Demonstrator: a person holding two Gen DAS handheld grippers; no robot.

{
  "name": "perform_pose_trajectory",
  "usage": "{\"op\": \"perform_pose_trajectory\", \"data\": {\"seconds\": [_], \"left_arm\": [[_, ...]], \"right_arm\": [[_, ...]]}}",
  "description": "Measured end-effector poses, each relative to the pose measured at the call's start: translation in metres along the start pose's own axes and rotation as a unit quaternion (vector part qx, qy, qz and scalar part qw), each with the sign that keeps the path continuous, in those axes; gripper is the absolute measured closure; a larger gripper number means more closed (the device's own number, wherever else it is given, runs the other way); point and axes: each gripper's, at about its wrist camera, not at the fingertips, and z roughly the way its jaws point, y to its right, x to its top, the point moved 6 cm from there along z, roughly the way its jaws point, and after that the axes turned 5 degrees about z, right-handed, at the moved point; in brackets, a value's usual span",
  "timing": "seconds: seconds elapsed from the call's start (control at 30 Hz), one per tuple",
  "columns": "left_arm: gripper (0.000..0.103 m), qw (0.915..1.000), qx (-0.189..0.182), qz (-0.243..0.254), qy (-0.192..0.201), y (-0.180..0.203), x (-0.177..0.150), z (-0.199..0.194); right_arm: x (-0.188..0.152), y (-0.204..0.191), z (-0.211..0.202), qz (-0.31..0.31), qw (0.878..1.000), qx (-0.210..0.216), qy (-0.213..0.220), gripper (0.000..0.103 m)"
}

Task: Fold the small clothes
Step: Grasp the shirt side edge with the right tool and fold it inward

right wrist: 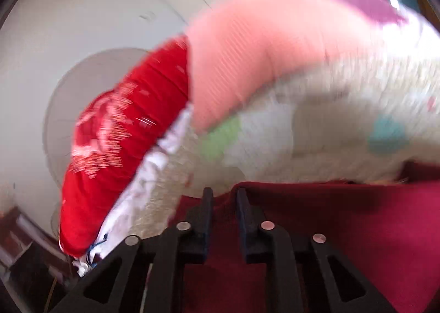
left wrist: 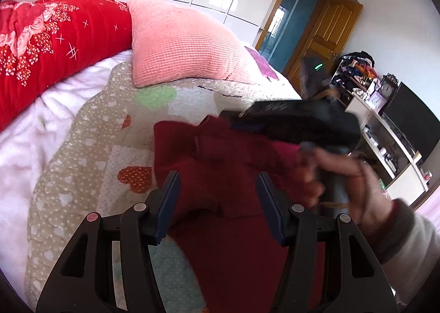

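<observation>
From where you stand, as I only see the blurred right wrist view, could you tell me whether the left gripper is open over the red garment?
Observer: Yes, the left gripper is open, with its fingers spread above the dark red garment and not pinching it.
Operator: Thank you. Does the garment lie flat?
Observer: Not quite. It rests on the patchwork quilt with a raised crease near its far edge.
Operator: And what is on its right side?
Observer: The right hand crosses over that side. Beyond the bed, a clock stands on a shelf.
</observation>
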Motion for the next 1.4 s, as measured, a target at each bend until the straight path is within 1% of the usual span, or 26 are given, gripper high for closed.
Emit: {"op": "perform_pose_trajectory", "data": {"seconds": [0.03, 0.07, 0.17, 0.2, 0.23, 0.3, 0.4, 0.47, 0.57, 0.6, 0.63, 0.67, 0.73, 0.8, 0.87, 0.93, 0.97, 1.03, 1.07, 1.17, 1.2, 1.27, 1.3, 1.33, 1.37, 1.4], "left_arm": [[0.046, 1.0000, 0.000, -0.001, 0.001, 0.000, 0.003, 0.002], [0.045, 1.0000, 0.000, -0.002, 0.001, -0.001, 0.005, 0.004], [0.041, 0.9999, 0.005, -0.014, -0.001, -0.004, 0.015, 0.016], [0.041, 0.9998, 0.005, -0.018, 0.000, -0.003, 0.018, 0.020], [0.041, 0.9998, 0.005, -0.019, 0.001, -0.003, 0.021, 0.024], [0.041, 0.9998, 0.013, -0.018, -0.002, 0.001, 0.027, 0.035], [0.041, 0.9997, 0.017, -0.016, -0.011, 0.010, 0.033, 0.056], [0.041, 0.9992, 0.022, -0.027, -0.019, 0.012, 0.036, 0.074], [0.043, 0.9982, 0.010, -0.052, -0.027, 0.015, 0.037, 0.096], [0.046, 0.9981, 0.007, -0.053, -0.030, 0.017, 0.038, 0.101], [0.059, 0.9983, 0.005, -0.049, -0.031, 0.021, 0.038, 0.106], [0.076, 0.9986, 0.004, -0.039, -0.037, 0.027, 0.038, 0.112], [0.097, 0.9985, -0.001, -0.031, -0.044, 0.036, 0.039, 0.115], [0.100, 0.9990, -0.016, -0.030, -0.029, 0.046, 0.044, 0.105], [0.102, 0.9991, -0.037, -0.019, 0.001, 0.057, 0.055, 0.081], [0.102, 0.9981, -0.052, -0.008, 0.031, 0.062, 0.066, 0.051], [0.102, 0.9972, -0.060, -0.013, 0.041, 0.059, 0.070, 0.032], [0.102, 0.9963, -0.065, -0.031, 0.047, 0.048, 0.072, 0.014], [0.102, 0.9960, -0.064, -0.045, 0.043, 0.037, 0.069, 0.007], [0.102, 0.9979, -0.047, -0.044, 0.009, 0.023, 0.055, 0.016], [0.102, 0.9982, -0.031, -0.051, -0.008, 0.017, 0.047, 0.024], [0.100, 0.9972, -0.018, -0.067, -0.027, 0.009, 0.038, 0.036], [0.096, 0.9971, -0.014, -0.070, -0.029, 0.009, 0.033, 0.042], [0.085, 0.9968, -0.007, -0.074, -0.031, 0.006, 0.030, 0.048], [0.065, 0.9965, 0.001, -0.077, -0.034, 0.004, 0.027, 0.053], [0.056, 0.9962, 0.010, -0.078, -0.037, 0.003, 0.025, 0.060]], "right_arm": [[0.001, 0.005, 0.006, 0.010, 1.000, -0.003, -0.005, 0.086], [0.001, 0.009, 0.004, 0.018, 1.000, 0.005, 0.002, 0.086], [-0.004, 0.010, -0.031, 0.024, 0.998, 0.041, 0.029, 0.082], [-0.007, 0.009, -0.046, 0.018, 0.998, 0.042, 0.033, 0.077], [-0.013, 0.010, -0.065, 0.003, 0.999, 0.031, 0.036, 0.073], [-0.028, 0.014, -0.096, -0.027, 0.999, 0.011, 0.042, 0.070], [-0.053, 0.032, -0.139, -0.056, 0.997, -0.022, 0.050, 0.068], [-0.067, 0.046, -0.158, -0.055, 0.997, -0.038, 0.048, 0.067], [-0.088, 0.072, -0.186, -0.040, 0.996, -0.054, 0.050, 0.067], [-0.094, 0.082, -0.196, -0.036, 0.996, -0.059, 0.057, 0.067], [-0.099, 0.087, -0.203, -0.033, 0.996, -0.063, 0.061, 0.066], [-0.103, 0.093, -0.208, -0.030, 0.995, -0.066, 0.065, 0.065], [-0.113, 0.106, -0.220, -0.020, 0.994, -0.075, 0.073, 0.062], [-0.118, 0.118, -0.227, -0.005, 0.994, -0.080, 0.078, 0.061], [-0.121, 0.126, -0.233, 0.006, 0.993, -0.088, 0.081, 0.061], [-0.119, 0.127, -0.237, 0.000, 0.991, -0.102, 0.090, 0.061], [-0.117, 0.126, -0.239, -0.007, 0.989, -0.112, 0.096, 0.061], [-0.113, 0.119, -0.241, -0.033, 0.983, -0.147, 0.106, 0.061], [-0.111, 0.117, -0.240, -0.041, 0.980, -0.160, 0.107, 0.060], [-0.109, 0.116, -0.233, -0.062, 0.973, -0.197, 0.106, 0.059], [-0.108, 0.115, -0.230, -0.064, 0.972, -0.200, 0.103, 0.059], [-0.107, 0.114, -0.226, -0.061, 0.974, -0.194, 0.100, 0.059], [-0.108, 0.112, -0.224, -0.056, 0.976, -0.183, 0.099, 0.059], [-0.110, 0.112, -0.224, -0.053, 0.978, -0.177, 0.097, 0.059], [-0.111, 0.112, -0.223, -0.051, 0.979, -0.174, 0.096, 0.058], [-0.113, 0.112, -0.222, -0.050, 0.979, -0.174, 0.092, 0.058]]}}
